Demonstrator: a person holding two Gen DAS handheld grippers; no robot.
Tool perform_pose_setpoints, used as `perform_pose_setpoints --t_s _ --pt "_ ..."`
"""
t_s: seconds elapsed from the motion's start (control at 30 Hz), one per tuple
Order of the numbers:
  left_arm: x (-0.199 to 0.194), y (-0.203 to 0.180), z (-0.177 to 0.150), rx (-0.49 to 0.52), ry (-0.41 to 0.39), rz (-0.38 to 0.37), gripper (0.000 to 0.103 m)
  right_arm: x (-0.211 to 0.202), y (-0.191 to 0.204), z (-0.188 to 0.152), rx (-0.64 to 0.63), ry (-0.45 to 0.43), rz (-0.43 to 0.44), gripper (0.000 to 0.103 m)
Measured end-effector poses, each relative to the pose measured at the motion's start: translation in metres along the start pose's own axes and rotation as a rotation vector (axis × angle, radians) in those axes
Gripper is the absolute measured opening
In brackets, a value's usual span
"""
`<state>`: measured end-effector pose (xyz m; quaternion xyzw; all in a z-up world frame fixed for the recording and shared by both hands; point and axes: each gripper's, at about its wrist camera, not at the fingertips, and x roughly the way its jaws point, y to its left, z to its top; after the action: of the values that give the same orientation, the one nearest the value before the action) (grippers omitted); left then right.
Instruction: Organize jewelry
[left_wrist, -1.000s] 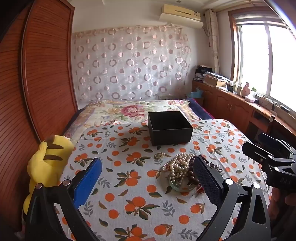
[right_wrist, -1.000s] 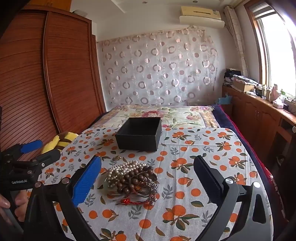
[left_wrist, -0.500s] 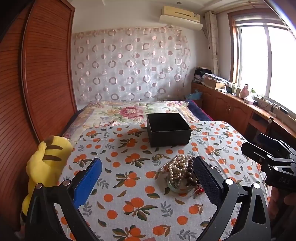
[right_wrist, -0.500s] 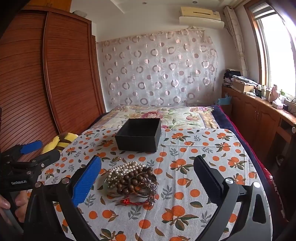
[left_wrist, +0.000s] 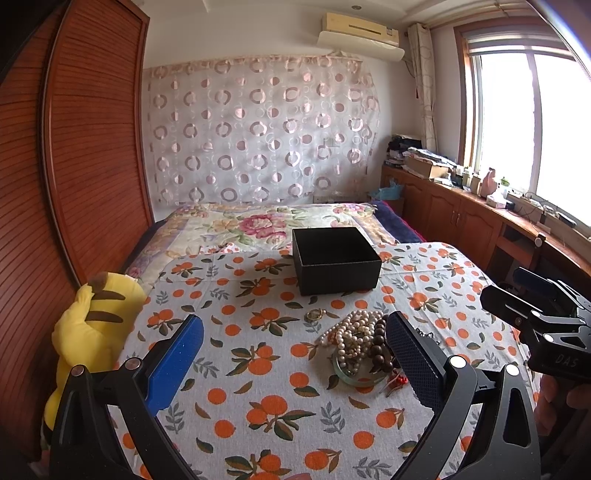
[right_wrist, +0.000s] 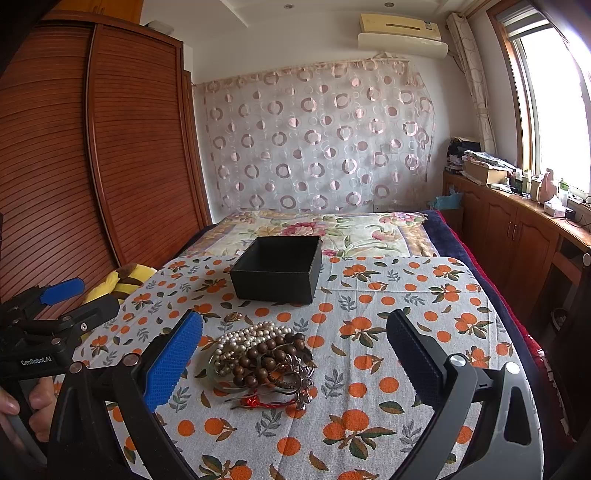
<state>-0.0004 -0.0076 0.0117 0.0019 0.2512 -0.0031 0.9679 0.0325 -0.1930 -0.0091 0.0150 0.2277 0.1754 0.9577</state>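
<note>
A pile of jewelry lies on the orange-print cloth: pearl strands, dark wooden beads, a greenish bangle, a red cord. It also shows in the right wrist view. A small gold ring lies just beyond the pile. An open, empty black box stands further back; it shows in the right wrist view too. My left gripper is open and empty, above the cloth with the pile by its right finger. My right gripper is open and empty, with the pile near its left finger.
A yellow plush toy sits at the cloth's left edge by the wooden wardrobe. A floral bedspread lies beyond the box. Wooden cabinets with clutter run under the window on the right.
Both grippers have risen and tilted slightly, so the jewelry pile and box sit a little lower in view. Nothing was picked up or moved.
</note>
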Motion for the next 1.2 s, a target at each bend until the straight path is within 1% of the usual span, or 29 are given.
perform_pose_setpoints --t_s 1.2 --pt "-0.005 0.0001 0.0012 0.0 -0.008 -0.001 0.095 -0.0008 -0.0001 0.0002 -0.002 -0.004 0.0 0.101"
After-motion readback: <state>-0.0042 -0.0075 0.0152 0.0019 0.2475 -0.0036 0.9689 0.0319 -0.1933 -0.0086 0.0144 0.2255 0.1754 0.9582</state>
